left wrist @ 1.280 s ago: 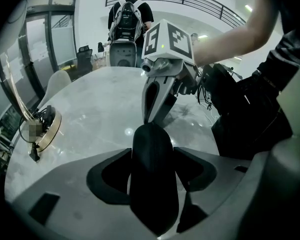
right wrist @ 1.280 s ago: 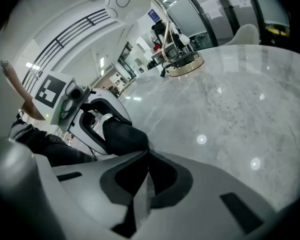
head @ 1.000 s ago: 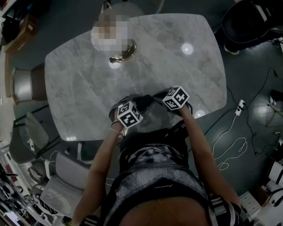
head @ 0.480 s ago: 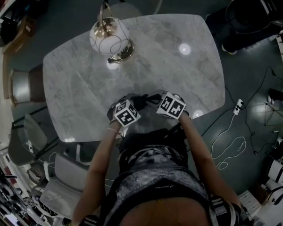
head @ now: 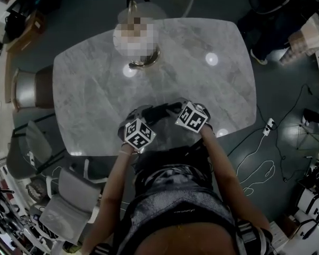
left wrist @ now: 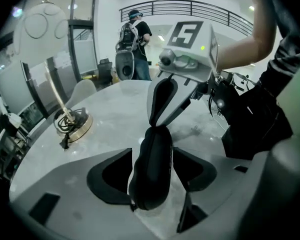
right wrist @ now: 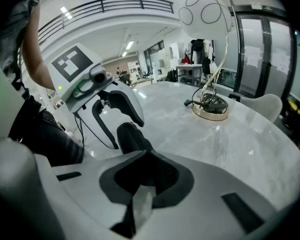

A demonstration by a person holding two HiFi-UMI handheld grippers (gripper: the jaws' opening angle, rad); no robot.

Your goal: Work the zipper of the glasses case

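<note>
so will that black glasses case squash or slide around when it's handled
Probably fairly stiff: the black oval glasses case holds its rounded shape while clamped in the left gripper. Its smooth shell might slip sideways under a hard zipper pull. Let go, it would likely skate on the glossy marble table.

Left gripper (left wrist: 151, 171) clamped, right gripper (right wrist: 147, 169) shut, tips facing, close together

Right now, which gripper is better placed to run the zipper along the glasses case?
Right. The left gripper is clamped around the body of the glasses case, steadying it, while the right gripper sits shut at the case's end, free to travel. Whether it pinches the pull isn't visible.
</note>
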